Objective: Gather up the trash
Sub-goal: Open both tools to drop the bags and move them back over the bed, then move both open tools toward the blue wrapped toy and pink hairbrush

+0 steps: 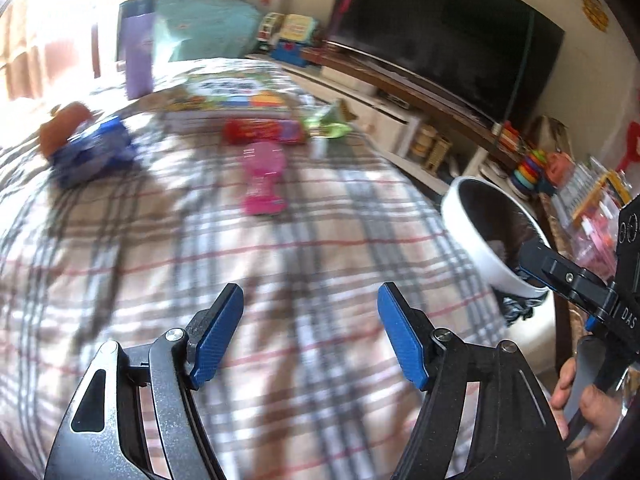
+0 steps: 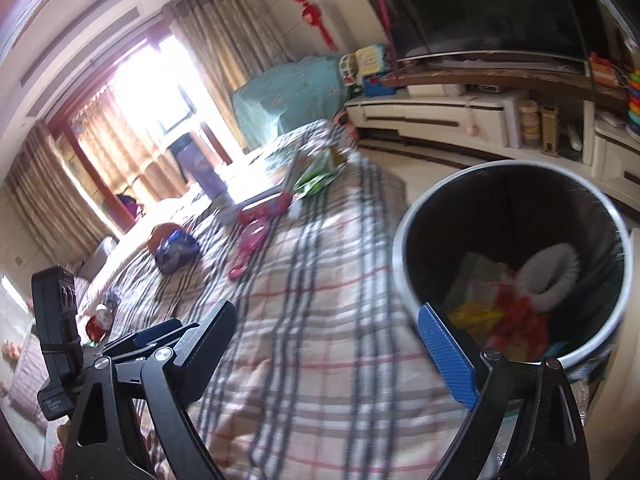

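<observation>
Trash on the plaid surface (image 1: 280,248): a pink wrapper (image 1: 262,184) near the middle, a red packet (image 1: 260,131) beyond it toward the far edge, a green wrapper (image 1: 330,122) just right of the red one near the far right edge, and a blue bag (image 1: 90,152) toward the left edge with an orange lump (image 1: 64,124) touching its far side. A stack of books (image 1: 236,98) lies behind the red packet; a purple bottle (image 1: 139,54) stands at the far left corner.

The bin (image 2: 516,248), white-rimmed with a black liner, sits just off the right edge; it holds yellow and red scraps (image 2: 504,320) and a white object (image 2: 548,276).

Your left claw (image 1: 310,340) is wide open above bare cloth, nothing between the pads. Your right claw (image 2: 332,344) is spread wider still, empty, its blue pad (image 2: 448,356) in front of the bin's near rim.
</observation>
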{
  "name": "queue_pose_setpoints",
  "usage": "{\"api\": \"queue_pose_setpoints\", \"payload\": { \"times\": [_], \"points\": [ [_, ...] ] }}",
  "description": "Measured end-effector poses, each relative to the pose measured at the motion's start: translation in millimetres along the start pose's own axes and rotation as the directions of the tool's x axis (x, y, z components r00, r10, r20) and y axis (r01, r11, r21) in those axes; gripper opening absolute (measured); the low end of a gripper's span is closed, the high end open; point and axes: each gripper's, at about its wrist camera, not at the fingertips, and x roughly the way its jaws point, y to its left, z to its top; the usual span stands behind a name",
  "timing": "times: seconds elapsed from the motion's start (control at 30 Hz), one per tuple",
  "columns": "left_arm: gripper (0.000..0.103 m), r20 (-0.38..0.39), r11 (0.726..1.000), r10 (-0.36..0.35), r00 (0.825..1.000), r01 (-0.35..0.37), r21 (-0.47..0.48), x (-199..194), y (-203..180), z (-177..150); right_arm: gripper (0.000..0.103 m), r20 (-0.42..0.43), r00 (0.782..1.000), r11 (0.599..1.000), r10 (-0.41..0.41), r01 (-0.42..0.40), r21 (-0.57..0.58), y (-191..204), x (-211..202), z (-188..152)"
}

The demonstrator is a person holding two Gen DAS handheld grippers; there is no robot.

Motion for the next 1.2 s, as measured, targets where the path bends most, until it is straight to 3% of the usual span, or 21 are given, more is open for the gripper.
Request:
{"api": "queue_pose_setpoints", "payload": {
  "times": [0.3,0.77,1.03,1.2],
  "points": [
    [0.071,0.002,0.995,0.079,0.997,-0.078,-0.066,-9,61,-7,0.094,-0.070,0.997,0.997,0.030,-0.035,-0.063,43,35,-11],
    [0.071,-0.009,0.983,0.156,0.988,-0.157,-0.097,-10,110,-8,0.094,-0.124,0.992,0.992,0.034,-0.049,-0.119,78,77,-12],
    [0.072,0.010,0.976,0.218,0.976,-0.217,-0.012,-4,119,9,0.093,-0.123,0.992,0.987,0.022,-0.041,-0.153,94,101,0],
    [0.079,0.054,0.951,0.291,0.955,-0.295,0.094,3,130,37,0.089,-0.140,0.990,0.981,-0.007,-0.020,-0.191,106,121,8]
  ]
}}
